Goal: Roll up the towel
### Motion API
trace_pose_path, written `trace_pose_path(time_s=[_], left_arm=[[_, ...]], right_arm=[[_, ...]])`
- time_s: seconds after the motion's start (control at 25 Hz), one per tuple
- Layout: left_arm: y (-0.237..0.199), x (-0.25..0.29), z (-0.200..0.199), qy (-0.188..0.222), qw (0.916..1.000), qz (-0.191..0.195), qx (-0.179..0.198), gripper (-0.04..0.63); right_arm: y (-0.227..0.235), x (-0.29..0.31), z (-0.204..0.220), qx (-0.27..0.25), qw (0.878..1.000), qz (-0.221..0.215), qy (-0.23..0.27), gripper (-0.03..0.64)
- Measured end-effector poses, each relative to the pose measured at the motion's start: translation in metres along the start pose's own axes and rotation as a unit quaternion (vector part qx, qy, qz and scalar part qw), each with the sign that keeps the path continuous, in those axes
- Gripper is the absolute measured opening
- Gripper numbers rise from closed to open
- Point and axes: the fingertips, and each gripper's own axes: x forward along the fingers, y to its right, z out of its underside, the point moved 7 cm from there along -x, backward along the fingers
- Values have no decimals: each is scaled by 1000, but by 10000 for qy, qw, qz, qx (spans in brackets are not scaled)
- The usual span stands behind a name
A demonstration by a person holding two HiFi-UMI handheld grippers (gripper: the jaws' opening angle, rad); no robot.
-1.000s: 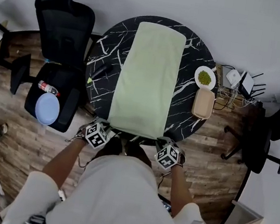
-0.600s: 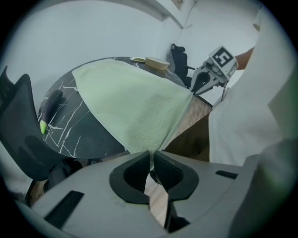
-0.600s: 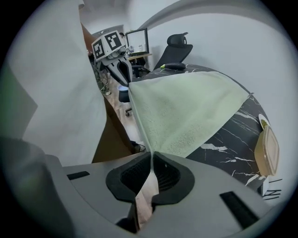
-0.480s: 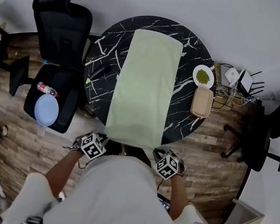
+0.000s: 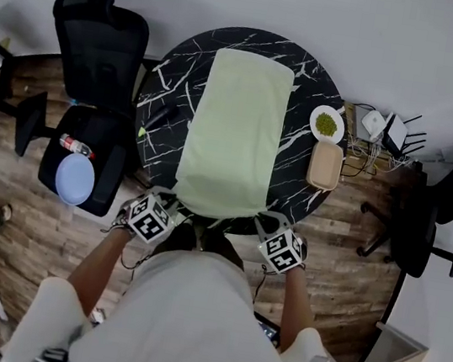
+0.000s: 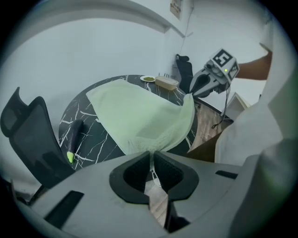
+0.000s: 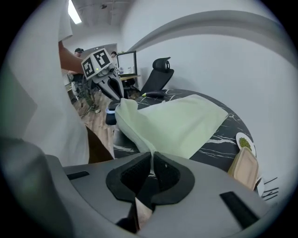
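Note:
A pale green towel (image 5: 236,131) lies lengthwise on the round black marble table (image 5: 309,78). Its near end is lifted off the table edge. My left gripper (image 5: 173,206) is shut on the towel's near left corner (image 6: 148,148). My right gripper (image 5: 261,221) is shut on the near right corner (image 7: 150,149). In the left gripper view the towel (image 6: 139,118) sags between the two grips, and the right gripper (image 6: 192,93) shows at its far corner. In the right gripper view the towel (image 7: 177,123) runs to the left gripper (image 7: 120,98).
A black pen-like object with a yellow-green tip (image 5: 157,116) lies on the table's left side. A white plate of green food (image 5: 328,124) and a tan box (image 5: 325,166) sit at the right rim. A black office chair (image 5: 95,95) holding a blue plate (image 5: 75,177) stands at the left.
Both grippers have lifted with the towel's near corners. The near edge, hanging over the table edge half a second ago, is now raised and pulled up toward me.

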Motion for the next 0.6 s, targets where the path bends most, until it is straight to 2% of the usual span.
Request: trace_pose_path(time_s=[0.24, 0.44, 0.48, 0.56, 0.6], left_arm=[[-33, 10, -26, 80, 9962, -34, -866, 26], [-56, 19, -48, 227, 9927, -410, -1108, 37], [-60, 21, -51, 264, 9919, -472, -1147, 64], [-65, 22, -55, 331, 9901, -558, -1243, 174], [-66, 23, -55, 355, 9892, -586, -1292, 194]], right_arm=[[41, 23, -6, 208, 9994, 251, -81, 18], [61, 43, -9, 323, 9981, 470, -232, 22], [64, 45, -9, 363, 9976, 545, -226, 33], [70, 48, -11, 471, 9961, 727, -169, 59], [73, 49, -12, 528, 9952, 817, -128, 71]])
